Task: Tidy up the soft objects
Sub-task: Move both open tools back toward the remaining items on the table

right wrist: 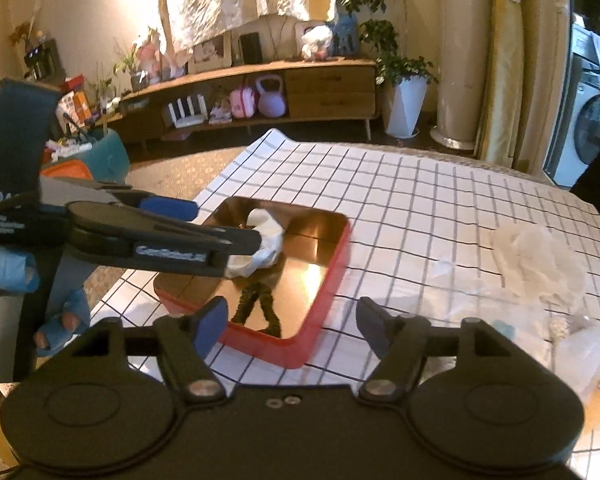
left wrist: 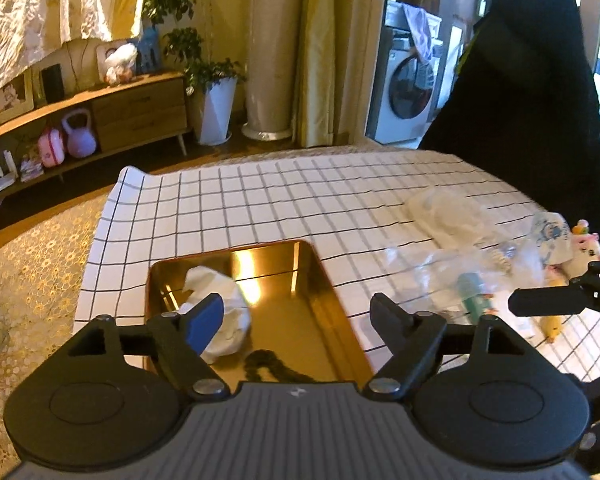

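L gripper (left wrist: 300,312) & R gripper (right wrist: 290,322): jaws apart, empty. White cloth (left wrist: 224,312) in tray (left wrist: 332,304) half hidden; dark cord (right wrist: 256,304) at 6 o'clock, unclear.

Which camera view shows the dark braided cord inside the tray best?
The right wrist view: the dark braided cord lies mostly unobstructed in the tray. In the left wrist view the cord is partly hidden by the camera's own mount.

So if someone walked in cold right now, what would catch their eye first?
Probably the shiny gold tray with red outer walls, glaring on the checked tablecloth; a crumpled white cloth and a dark looped cord lie inside. Then the open left gripper and right gripper above it, and the plush toy among clear bags at the right.
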`<act>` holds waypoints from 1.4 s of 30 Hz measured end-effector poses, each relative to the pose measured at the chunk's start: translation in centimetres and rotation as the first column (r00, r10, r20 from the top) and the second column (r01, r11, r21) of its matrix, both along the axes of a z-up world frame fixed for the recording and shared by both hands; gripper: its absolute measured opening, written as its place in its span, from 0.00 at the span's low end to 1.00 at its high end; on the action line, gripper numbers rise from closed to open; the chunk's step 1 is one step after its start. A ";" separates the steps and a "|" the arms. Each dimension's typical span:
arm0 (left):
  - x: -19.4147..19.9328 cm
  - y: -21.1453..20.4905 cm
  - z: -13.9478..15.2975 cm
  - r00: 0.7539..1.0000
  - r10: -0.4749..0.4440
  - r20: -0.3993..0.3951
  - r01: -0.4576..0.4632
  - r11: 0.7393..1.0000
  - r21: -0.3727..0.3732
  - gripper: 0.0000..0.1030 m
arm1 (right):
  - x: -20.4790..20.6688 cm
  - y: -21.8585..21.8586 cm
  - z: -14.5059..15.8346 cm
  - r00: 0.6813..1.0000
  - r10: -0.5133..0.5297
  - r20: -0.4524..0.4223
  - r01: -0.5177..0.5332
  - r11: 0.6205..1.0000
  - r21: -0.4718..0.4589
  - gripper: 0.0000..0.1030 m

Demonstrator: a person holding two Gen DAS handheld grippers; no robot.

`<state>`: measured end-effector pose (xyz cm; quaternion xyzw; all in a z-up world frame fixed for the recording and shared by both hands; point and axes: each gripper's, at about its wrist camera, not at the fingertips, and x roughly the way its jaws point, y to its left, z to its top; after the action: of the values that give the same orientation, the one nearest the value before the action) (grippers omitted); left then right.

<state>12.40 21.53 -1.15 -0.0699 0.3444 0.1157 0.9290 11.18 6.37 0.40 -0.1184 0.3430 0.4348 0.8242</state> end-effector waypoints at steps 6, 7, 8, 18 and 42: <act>-0.5 -3.6 1.1 0.999 -0.031 0.028 0.031 1.000 -0.001 0.82 | -0.2 -4.2 1.0 1.000 -0.029 -0.005 0.029 0.998 0.051 0.80; -0.6 -4.1 1.1 0.999 -0.037 0.032 0.038 0.999 -0.007 0.82 | -0.3 -4.9 1.1 0.999 -0.034 -0.002 0.034 0.998 0.055 0.81; -0.6 -4.6 1.1 0.998 -0.045 0.035 0.046 0.999 -0.014 0.82 | -0.3 -5.7 1.2 0.999 -0.040 0.004 0.040 0.997 0.059 0.82; -0.1 -8.6 0.2 0.993 -0.101 0.063 0.107 0.990 -0.095 0.97 | -0.2 -13.4 0.7 0.993 -0.113 0.036 0.110 0.991 0.079 0.95; 5.5 -13.7 -7.5 0.996 -0.084 -0.010 0.084 0.996 -0.026 0.98 | 7.6 -22.8 -7.8 0.895 -0.445 -0.008 0.445 0.895 -0.001 0.98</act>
<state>17.95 7.84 -8.62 -0.0664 0.3534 0.0725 0.9303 18.74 -16.39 -7.38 -0.0347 0.3639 0.2355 0.9005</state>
